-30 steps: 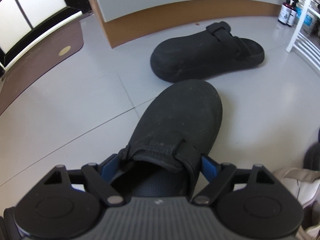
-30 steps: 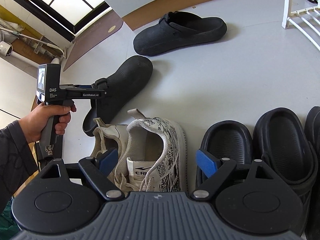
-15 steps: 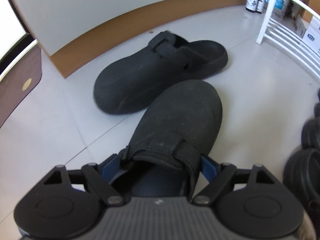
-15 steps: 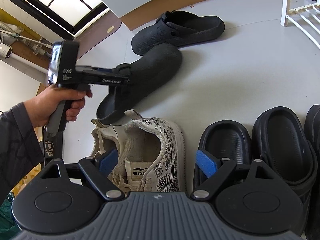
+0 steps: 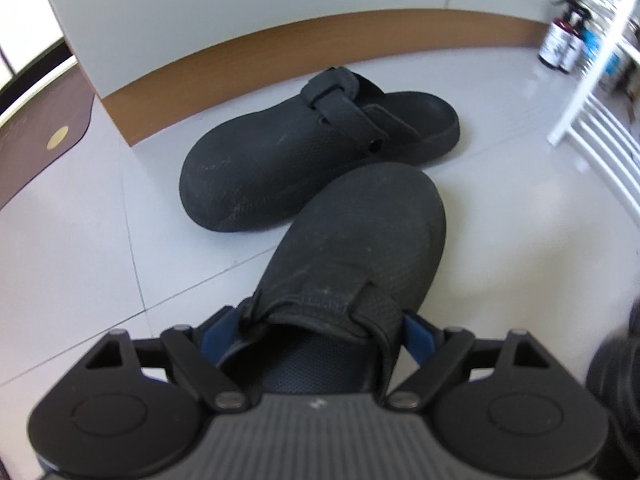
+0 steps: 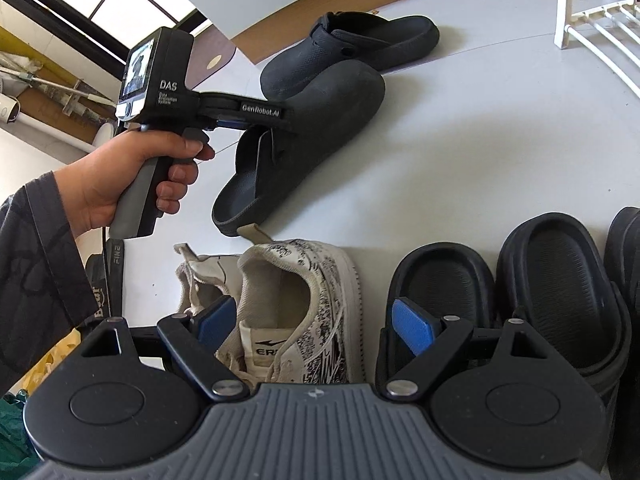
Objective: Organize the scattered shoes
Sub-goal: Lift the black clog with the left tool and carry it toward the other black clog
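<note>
Floor [image 5: 100, 240] clog [image 5: 360, 240] sits clamped in left gripper [image 5: 316, 332].

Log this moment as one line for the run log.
left gripper: shut on black clog, toe near second clog | right gripper: open above white sneaker | row: black slippers

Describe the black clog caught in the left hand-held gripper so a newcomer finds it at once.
Start at the row of shoes along the near edge of the floor and go up from the printed sneaker. The black clog lies there, its toe towards its twin. Only this one has the left hand-held gripper around it.
</note>
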